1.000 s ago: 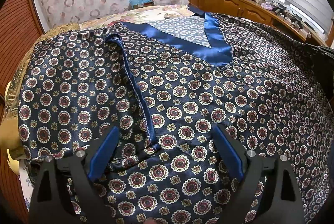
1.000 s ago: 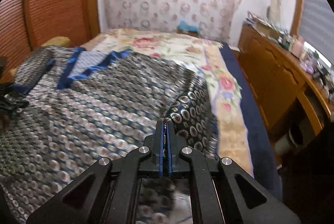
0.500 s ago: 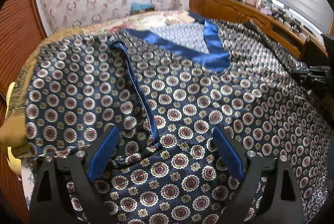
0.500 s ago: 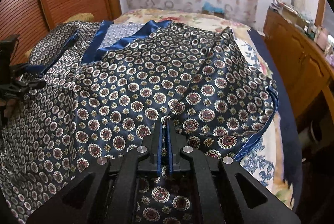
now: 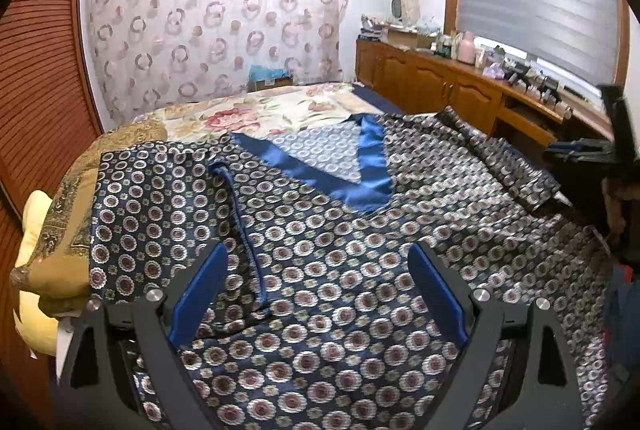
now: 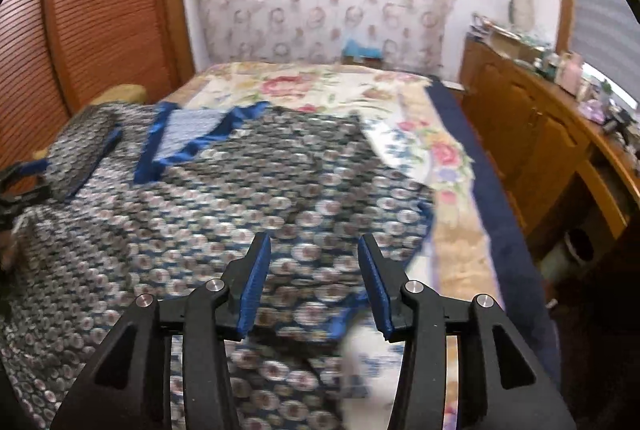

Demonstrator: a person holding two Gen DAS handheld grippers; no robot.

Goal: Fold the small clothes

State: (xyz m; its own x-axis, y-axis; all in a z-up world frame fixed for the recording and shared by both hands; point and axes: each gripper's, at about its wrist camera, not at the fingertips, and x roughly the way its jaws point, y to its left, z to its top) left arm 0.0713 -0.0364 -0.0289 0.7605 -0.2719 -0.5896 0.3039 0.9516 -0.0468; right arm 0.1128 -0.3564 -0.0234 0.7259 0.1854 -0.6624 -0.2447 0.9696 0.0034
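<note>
While I watch through both wrist cameras, a dark patterned satin garment [image 5: 320, 230] lies spread face up across a bed [image 6: 320, 85] with a floral cover, its blue-trimmed V neckline [image 5: 360, 165] toward twelve o'clock. My left tongs [image 5: 318, 290] hover above the cloth near its six o'clock edge, blue fingers [image 5: 200, 290] spread wide, gripping nothing. A folded blue-edged sleeve [image 5: 240, 213] runs from eleven o'clock down between them, laid inward, I judge, to narrow the garment for folding. My right tongs [image 6: 314, 278] are opening over the garment's three o'clock side; blurred cloth shows beneath them, but the fingers [image 6: 256, 278] do not press on it. I judge this side has just been laid down flat. At three o'clock beyond the bed stands a wooden cabinet [image 6: 532, 133] crowded with small items.
</note>
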